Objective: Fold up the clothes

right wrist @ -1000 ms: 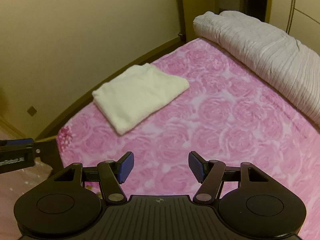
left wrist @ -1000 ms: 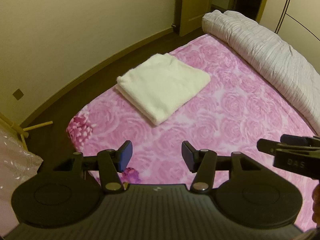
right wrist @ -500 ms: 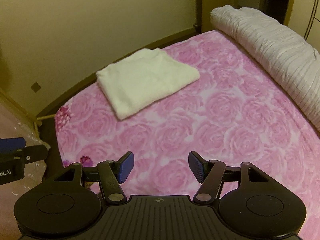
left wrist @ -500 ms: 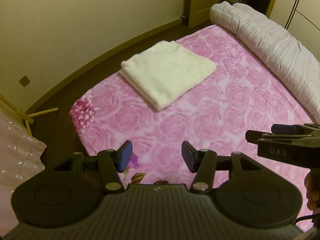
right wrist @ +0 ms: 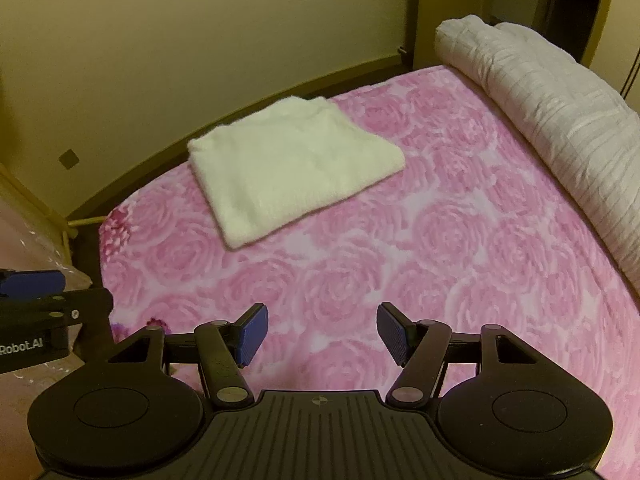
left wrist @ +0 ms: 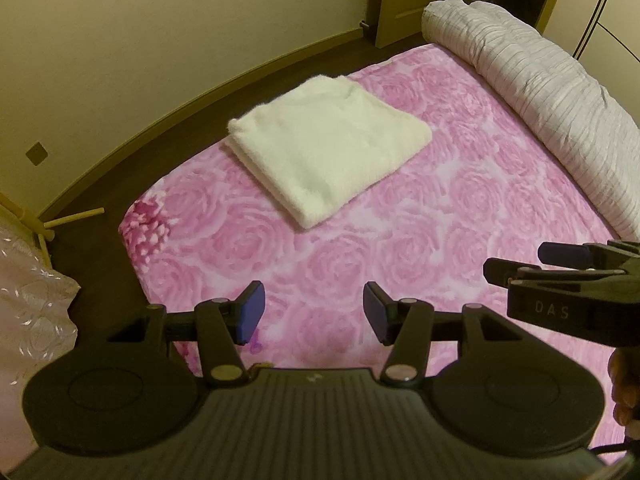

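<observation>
Folded white fleece garment [left wrist: 328, 152] lying flat on the pink rose-print bed [left wrist: 460, 216], well ahead of both tongs. Left tongs [left wrist: 313, 312] and right tongs [right wrist: 322, 334] spread, empty, above the bed's near edge. Rolled striped duvet [right wrist: 552, 120] ahead right.

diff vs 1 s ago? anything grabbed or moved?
Nothing grabbed or let go. Both cameras have shifted: the folded white garment sits further right in each view and more floor shows at left, which reads as both grippers pulling back. The left gripper and right gripper stay open and empty. The garment's shape and its spot on the pink bedspread are unchanged.
</observation>
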The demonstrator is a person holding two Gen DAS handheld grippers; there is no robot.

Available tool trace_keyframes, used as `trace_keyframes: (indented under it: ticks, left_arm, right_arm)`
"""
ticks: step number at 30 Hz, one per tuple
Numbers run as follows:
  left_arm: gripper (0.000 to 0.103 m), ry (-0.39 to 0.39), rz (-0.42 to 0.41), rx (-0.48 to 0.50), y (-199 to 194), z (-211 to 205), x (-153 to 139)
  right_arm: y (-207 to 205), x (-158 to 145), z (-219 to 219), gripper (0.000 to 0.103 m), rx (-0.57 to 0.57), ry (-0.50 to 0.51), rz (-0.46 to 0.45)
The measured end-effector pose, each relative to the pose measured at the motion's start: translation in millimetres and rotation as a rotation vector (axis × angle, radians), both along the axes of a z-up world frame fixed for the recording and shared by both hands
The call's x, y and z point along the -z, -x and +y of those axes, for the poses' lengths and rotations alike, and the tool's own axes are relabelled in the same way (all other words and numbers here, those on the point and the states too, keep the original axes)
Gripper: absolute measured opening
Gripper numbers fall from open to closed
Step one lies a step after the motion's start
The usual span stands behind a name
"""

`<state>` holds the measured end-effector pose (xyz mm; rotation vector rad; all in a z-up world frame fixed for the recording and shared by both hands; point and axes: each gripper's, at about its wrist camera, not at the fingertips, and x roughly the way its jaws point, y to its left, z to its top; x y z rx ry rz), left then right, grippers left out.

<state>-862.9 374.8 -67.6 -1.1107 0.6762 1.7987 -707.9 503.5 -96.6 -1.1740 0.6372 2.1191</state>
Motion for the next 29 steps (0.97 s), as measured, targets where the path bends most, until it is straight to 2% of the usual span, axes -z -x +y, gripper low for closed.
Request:
trace_keyframes:
  ticks: [15, 23, 29]
  left_arm:
    - [0.050, 0.019, -0.007, 0.009, 13, 27, 13]
    - [0.050, 0.005, 0.004, 0.005, 17, 25, 10]
    - [0.050, -0.023, 0.045, 0.018, 14, 16, 2]
  right_arm:
    - [18, 6, 22, 0.064, -0.002, 0.003, -0.021]
    - [22, 3, 16, 0.064, 0.001, -0.001, -0.019]
    - [22, -2, 8, 0.064, 0.005, -0.006, -0.011]
